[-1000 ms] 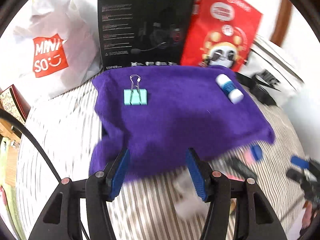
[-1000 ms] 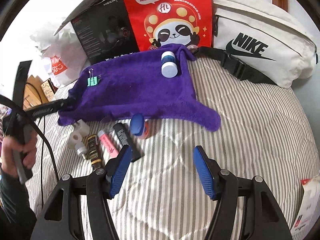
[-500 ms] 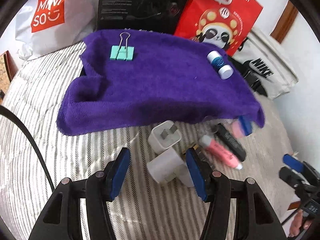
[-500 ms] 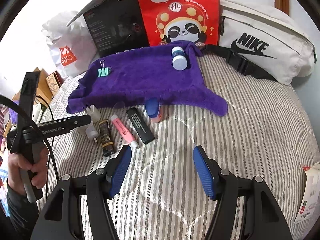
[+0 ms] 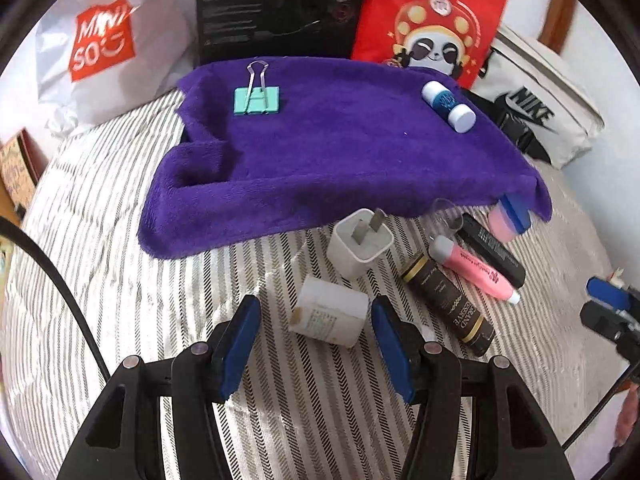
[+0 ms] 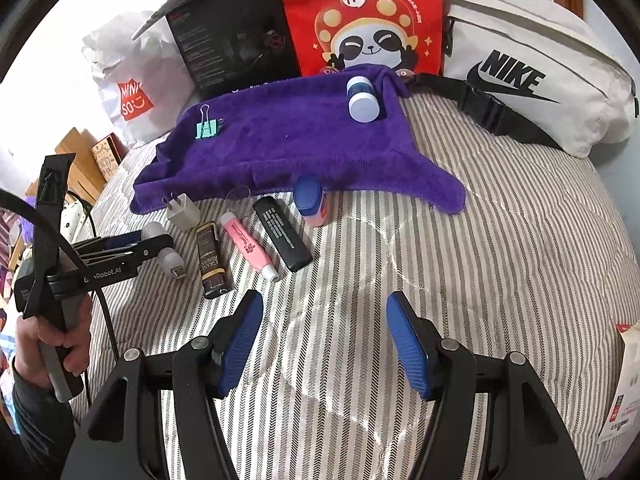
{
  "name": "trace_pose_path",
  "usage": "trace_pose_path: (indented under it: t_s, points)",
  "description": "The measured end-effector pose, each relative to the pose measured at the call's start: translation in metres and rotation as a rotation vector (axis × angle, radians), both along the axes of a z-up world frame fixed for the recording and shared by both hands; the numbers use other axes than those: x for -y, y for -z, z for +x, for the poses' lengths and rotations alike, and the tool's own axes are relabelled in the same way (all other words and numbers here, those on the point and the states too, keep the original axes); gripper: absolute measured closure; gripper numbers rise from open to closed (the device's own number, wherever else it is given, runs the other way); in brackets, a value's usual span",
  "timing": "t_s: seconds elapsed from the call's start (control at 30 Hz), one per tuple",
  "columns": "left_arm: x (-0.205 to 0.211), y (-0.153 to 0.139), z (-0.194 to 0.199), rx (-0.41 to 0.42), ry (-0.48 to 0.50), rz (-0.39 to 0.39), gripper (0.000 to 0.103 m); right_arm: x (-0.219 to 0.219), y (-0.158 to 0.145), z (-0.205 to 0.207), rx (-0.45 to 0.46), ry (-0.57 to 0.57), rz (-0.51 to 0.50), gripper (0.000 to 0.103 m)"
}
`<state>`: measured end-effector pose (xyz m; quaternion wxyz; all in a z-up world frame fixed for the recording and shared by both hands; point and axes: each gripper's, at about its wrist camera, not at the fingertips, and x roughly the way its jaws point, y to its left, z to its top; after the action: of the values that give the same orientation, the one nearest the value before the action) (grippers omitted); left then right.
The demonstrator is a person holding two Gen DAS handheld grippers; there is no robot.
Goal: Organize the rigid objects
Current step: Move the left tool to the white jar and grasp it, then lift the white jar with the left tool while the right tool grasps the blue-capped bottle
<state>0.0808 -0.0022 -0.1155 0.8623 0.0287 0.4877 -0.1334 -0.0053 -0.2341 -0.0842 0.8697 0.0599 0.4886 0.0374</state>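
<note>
- Step in hand, as I judge it: picking up the white USB charger (image 5: 330,316), which lies on the striped bed (image 5: 100,240) between the wide-open jaws of the left hand-held gripper (image 5: 316,344).
- Next: ease forward, close, then carry toward 12 o'clock onto the purple towel (image 5: 340,152).
- Right hand-held gripper (image 6: 324,340) is wide and empty.
- A pink, blue-capped item (image 5: 510,220) sits half hidden under the towel's edge.

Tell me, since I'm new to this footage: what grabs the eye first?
The purple towel spread on the striped bedding, carrying a mint binder clip and a blue-white tube. Behind it stands a red panda bag. Nearer, the open left gripper flanks a white cylinder.
</note>
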Motion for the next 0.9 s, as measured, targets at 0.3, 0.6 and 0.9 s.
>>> trace_pose_path:
  t_s: [0.3,0.6,0.9]
  points:
    - [0.009,0.000,-0.005,0.081,0.072,0.051,0.073,0.000,0.011,0.002,-0.025,0.004,0.000,0.039]
    - [-0.004,0.001,-0.006,0.092,0.034,0.068,0.073,-0.003,0.010,0.021,0.009,0.005,0.016,0.039]
    - [-0.029,0.006,-0.015,0.109,-0.044,0.054,0.073,-0.016,0.016,0.069,0.067,-0.017,-0.041,0.051]
